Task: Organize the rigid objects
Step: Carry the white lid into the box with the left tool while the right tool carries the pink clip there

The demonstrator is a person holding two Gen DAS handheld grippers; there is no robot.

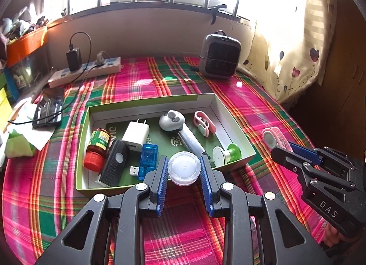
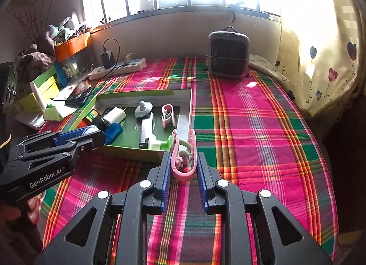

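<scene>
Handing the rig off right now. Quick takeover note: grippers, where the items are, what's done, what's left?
Left gripper: jaws shut on the round translucent lid, held over the near edge of the green box.
Right gripper: jaws shut on the pink clip, just outside the box's near right corner, above the plaid cloth.
Already in the box: red-capped bottle, white charger, black device, blue USB tester, panda-head tool, another pink clip, green spool.
Left: place the lid and the clip in the box.
</scene>
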